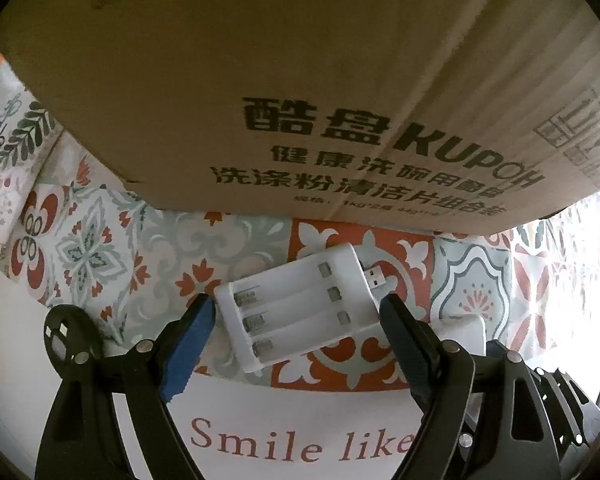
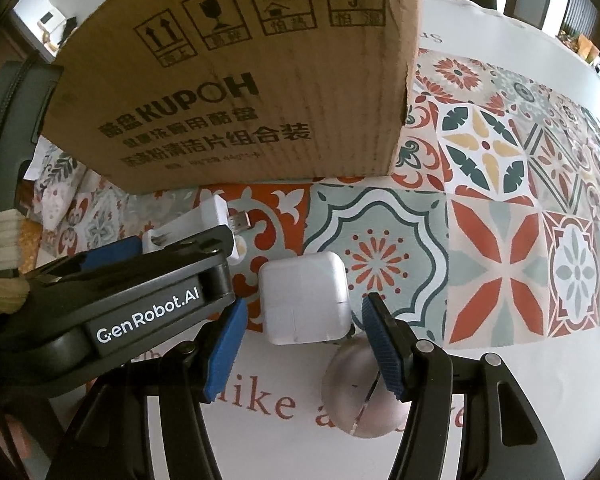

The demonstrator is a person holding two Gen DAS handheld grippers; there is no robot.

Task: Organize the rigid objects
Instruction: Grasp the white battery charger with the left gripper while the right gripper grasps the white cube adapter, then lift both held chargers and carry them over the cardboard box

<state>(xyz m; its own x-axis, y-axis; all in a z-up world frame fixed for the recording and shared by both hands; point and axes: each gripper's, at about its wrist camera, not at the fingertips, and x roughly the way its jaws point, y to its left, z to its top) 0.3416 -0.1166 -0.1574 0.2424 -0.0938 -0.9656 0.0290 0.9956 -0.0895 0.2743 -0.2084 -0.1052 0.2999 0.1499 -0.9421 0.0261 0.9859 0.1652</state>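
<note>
Both grippers are low over the patterned tablecloth [image 2: 496, 216], each lined up on one small white item in front of the cardboard box [image 2: 236, 92], which stands at the far side and is presumably the destination for sorting.

Left gripper [image 1: 298, 312]: jaws wide open, holding nothing. The battery charger [image 1: 300, 304] lies flat between the two blue pads, slots upward, its USB plug pointing far-right toward the box. It is angled across the jaws rather than square to them. The left pad sits just beside the charger's near-left corner and the right pad just beside its right edge; contact cannot be confirmed. The tool is pitched forward and down, consistent with a grasp about to close.

Right gripper [image 2: 300, 320]: jaws likewise open and empty. The white power adapter [image 2: 304, 298] rests on the cloth between the pads, nearer the left one, with a clear gap to the right one. A rounded grey object [image 2: 352, 392], unidentified, lies nearer than the adapter, beside the right finger.

The left tool's body crosses the left of the right wrist view, so the two grippers work close alongside; collision risk is judged moderate.
</note>
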